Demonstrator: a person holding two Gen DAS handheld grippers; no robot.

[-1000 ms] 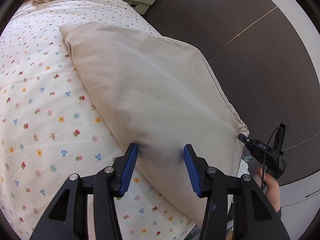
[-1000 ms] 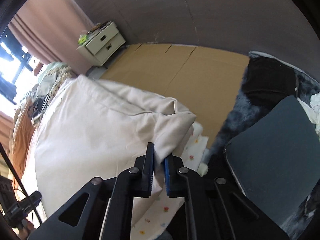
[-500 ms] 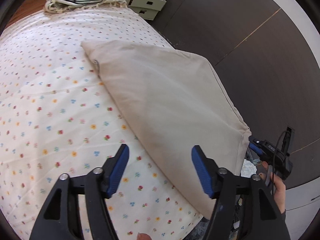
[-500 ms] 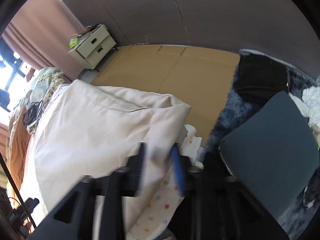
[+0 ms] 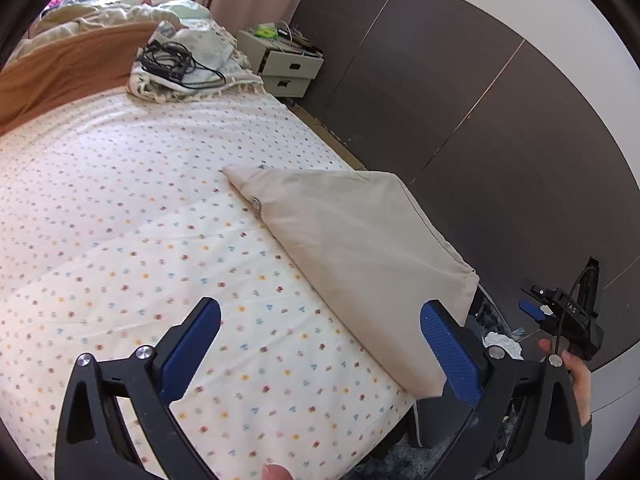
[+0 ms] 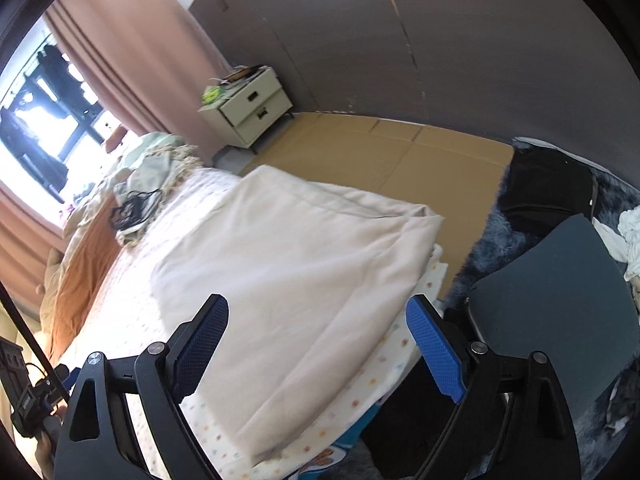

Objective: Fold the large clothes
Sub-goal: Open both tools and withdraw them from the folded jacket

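Observation:
A cream garment (image 5: 360,236) lies folded flat along the right edge of the flower-print bed (image 5: 140,220); it also shows in the right wrist view (image 6: 296,264). My left gripper (image 5: 320,344) is open and empty, held above the sheet just short of the garment's near edge. My right gripper (image 6: 318,344) is open and empty, held above the garment's near corner. The right gripper also shows at the far right of the left wrist view (image 5: 560,312).
A bundle of cloth with black cables (image 5: 176,64) lies at the head of the bed beside an orange blanket (image 5: 60,68). A white nightstand (image 6: 248,104) stands by the dark wall. A dark chair (image 6: 560,300) and cardboard floor (image 6: 380,152) lie beyond the bed's edge.
Both grippers have opened wide, let go of the cream garment and pulled back and up from it. The garment now lies flat on the bed.

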